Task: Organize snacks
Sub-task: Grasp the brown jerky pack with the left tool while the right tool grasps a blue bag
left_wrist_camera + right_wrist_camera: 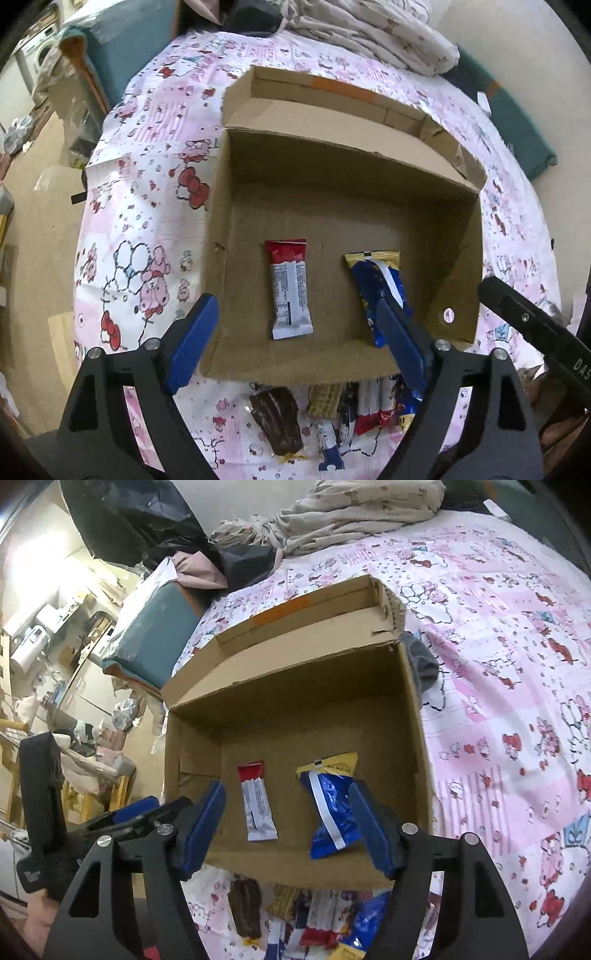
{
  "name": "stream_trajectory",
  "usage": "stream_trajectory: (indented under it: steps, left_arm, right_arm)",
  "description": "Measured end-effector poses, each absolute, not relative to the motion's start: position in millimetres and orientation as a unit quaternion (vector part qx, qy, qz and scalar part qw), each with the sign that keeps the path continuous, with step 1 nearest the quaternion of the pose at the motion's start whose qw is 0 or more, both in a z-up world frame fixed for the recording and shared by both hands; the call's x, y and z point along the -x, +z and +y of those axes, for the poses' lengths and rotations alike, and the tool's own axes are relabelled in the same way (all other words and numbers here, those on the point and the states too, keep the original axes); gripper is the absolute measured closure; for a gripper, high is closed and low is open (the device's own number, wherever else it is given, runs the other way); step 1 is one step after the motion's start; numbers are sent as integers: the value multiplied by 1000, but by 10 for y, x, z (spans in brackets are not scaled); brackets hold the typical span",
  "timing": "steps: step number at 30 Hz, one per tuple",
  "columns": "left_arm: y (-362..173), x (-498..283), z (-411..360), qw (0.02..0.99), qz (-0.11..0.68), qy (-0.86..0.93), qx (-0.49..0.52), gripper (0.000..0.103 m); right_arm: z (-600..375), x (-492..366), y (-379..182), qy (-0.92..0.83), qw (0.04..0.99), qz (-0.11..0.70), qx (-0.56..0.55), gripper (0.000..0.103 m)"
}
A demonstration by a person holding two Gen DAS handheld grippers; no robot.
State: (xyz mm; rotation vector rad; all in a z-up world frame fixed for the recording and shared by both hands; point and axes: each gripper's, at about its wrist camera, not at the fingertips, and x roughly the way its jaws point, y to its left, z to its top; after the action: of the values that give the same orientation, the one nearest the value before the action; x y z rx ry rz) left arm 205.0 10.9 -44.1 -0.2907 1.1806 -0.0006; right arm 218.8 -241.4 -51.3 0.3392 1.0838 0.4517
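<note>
A cardboard box (pixel 332 206) sits open on a bed covered with a pink cartoon-print sheet (pixel 155 206), its lid flap folded back on the far side. Two snacks already lie flat on the box floor: a red-and-white bar (pixel 290 290) left of centre and a blue-and-gold packet (pixel 376 291) to its right, each with its long axis running from the near wall toward the far wall, roughly parallel and apart from one another.

The snacks not yet sorted lie in a loose pile (pixel 314 919) on the sheet just outside the near wall of the box, a dark chocolate-coloured bar (pixel 245 908) at its left edge and mixed red, white, blue and yellow wrappers bunched to its right.

The left gripper (pixel 299 339) hovers over the near edge of the box with its blue fingers (pixel 194 343) spread wide and nothing between them. The right gripper (pixel 291 827) is likewise spread and empty, hanging over the same near wall.

The pile lies below and nearer than both sets of fingers, so either would have to draw back and drop to reach it. The chocolate bar's long axis runs roughly toward the box, in line with both grippers' view. It looks like the easiest pick, lying clear of the rest, and the left gripper seems slightly better placed for it.
</note>
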Motion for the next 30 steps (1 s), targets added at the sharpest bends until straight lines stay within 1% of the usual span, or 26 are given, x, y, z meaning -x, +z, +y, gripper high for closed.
stream_trajectory:
  steps: [7,14,17,21,22,23,24,30]
  left_arm:
    - [-372,-1809,236,823,550,10,144,18]
    - [-426,-1494,428,816,556,25,156,18]
    - [-575,-1349,477,805,568,45,161,18]
    - [-959,-1186,366,778,606,58,157,19]
    - [-1031,-1157,329,772,612,60,158,20]
    - [-1104,-1131,292,767,618,62,162,26]
    - [-1199,-1109,238,756,630,63,165,27]
    - [-1458,-1188,-17,745,646,85,141,27]
  right_arm:
    - [-2456,-1946,-408,201,824,507,-152,30]
    - [-2549,-1643,-516,186,817,519,-165,30]
    - [-2612,-1506,-623,177,813,527,-172,30]
    - [-2690,-1349,-779,167,805,539,-184,30]
    - [-2708,-1309,-813,165,804,540,-186,30]
    - [-2723,-1274,-840,163,803,542,-188,30]
    - [-2746,-1242,-873,161,801,543,-192,30]
    - [-2833,-1223,-944,162,796,541,-219,30]
